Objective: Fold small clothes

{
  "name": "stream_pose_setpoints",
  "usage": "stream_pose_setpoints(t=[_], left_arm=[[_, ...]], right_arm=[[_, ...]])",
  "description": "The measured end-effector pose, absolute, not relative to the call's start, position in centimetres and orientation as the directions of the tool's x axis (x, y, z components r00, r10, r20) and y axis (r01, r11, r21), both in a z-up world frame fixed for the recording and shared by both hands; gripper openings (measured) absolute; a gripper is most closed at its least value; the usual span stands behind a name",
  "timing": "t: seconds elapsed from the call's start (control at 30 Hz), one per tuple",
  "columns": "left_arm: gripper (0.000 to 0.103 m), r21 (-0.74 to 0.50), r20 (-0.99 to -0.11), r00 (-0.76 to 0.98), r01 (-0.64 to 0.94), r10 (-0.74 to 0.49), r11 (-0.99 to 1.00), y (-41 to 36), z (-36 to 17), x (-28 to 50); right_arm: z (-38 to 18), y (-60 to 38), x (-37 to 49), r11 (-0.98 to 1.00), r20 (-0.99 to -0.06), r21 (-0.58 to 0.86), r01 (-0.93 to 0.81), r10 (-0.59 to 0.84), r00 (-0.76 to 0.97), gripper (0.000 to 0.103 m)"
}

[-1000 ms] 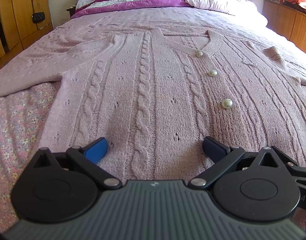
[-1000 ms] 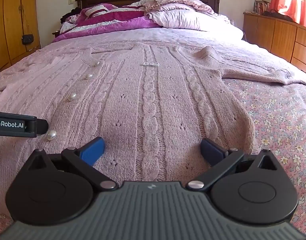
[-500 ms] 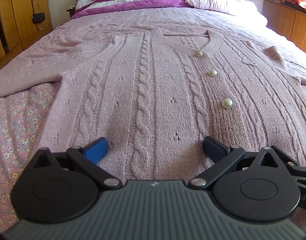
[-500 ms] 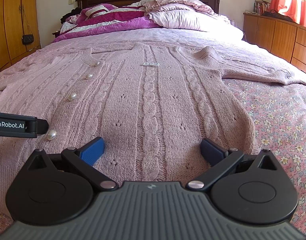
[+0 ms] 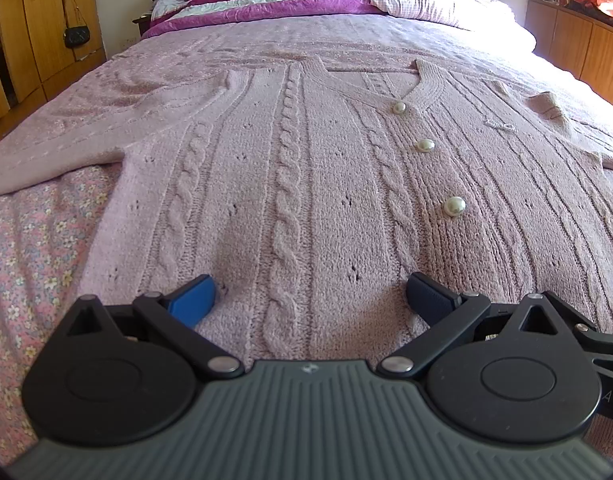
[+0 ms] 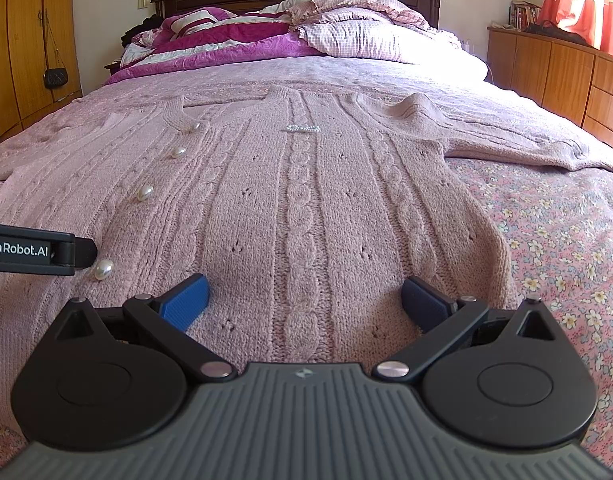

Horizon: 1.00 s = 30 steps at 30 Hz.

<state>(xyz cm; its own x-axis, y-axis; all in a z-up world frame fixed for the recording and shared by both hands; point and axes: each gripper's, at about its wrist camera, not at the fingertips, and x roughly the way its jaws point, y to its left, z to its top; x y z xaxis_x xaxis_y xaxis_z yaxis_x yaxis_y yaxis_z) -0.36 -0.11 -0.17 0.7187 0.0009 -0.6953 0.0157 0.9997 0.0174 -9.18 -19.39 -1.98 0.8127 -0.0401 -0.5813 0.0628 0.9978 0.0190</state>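
A pink cable-knit cardigan [image 5: 306, 184] with pearl buttons [image 5: 455, 206] lies spread flat, front up, on the bed, sleeves out to both sides; it also shows in the right wrist view [image 6: 306, 208]. My left gripper [image 5: 310, 300] is open, its blue fingertips [image 5: 192, 300] resting at the cardigan's bottom hem on its left half. My right gripper [image 6: 304, 302] is open at the hem on the right half. The left gripper's side [image 6: 38, 254] shows at the left edge of the right wrist view, next to the lowest button [image 6: 103, 269].
The floral bedspread [image 6: 566, 248] lies under the cardigan. Pillows and a purple quilt [image 6: 246, 44] pile at the headboard. Wooden drawers [image 6: 566, 76] stand to the right, a wardrobe [image 5: 38, 28] with a hanging black purse to the left.
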Motion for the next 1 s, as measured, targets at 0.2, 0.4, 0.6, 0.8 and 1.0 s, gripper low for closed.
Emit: stream_pose_setpoints(t=[0.2,0.4,0.6,0.8,1.0], left_arm=[[0.103,0.017,-0.695,0.719,0.015,0.001,1.0,-0.12,-0.17,-0.36],[0.103,0.017,-0.695,0.719,0.015,0.002,1.0,-0.12,-0.18,-0.36],[0.103,0.023,-0.692,0.722,0.012,0.008,1.0,-0.2,-0.16,-0.37],[0.103,0.02,-0.695,0.719,0.016,0.003,1.0,-0.05,-0.23,-0.33],[0.103,0.017,-0.69,0.724,0.023,-0.005,1.0,0.02,-0.32,-0.47]], right_arm=[[-2.01,-19.38,-9.19,0.998,-0.581,0.019,0.063,-0.04,0.813,0.103],[-1.99,-19.52,-9.26,0.998,-0.581,0.02,0.063,-0.039,0.813,0.103],[-2.07,-19.3,-9.18,0.998,-0.58,0.017,0.063,-0.041,0.814,0.103],[-1.93,-19.52,-9.14,0.998,-0.59,0.018,0.062,-0.039,0.807,0.103],[-1.94,-19.29,-8.7,0.998,-0.599,0.012,0.062,-0.043,0.799,0.103]])
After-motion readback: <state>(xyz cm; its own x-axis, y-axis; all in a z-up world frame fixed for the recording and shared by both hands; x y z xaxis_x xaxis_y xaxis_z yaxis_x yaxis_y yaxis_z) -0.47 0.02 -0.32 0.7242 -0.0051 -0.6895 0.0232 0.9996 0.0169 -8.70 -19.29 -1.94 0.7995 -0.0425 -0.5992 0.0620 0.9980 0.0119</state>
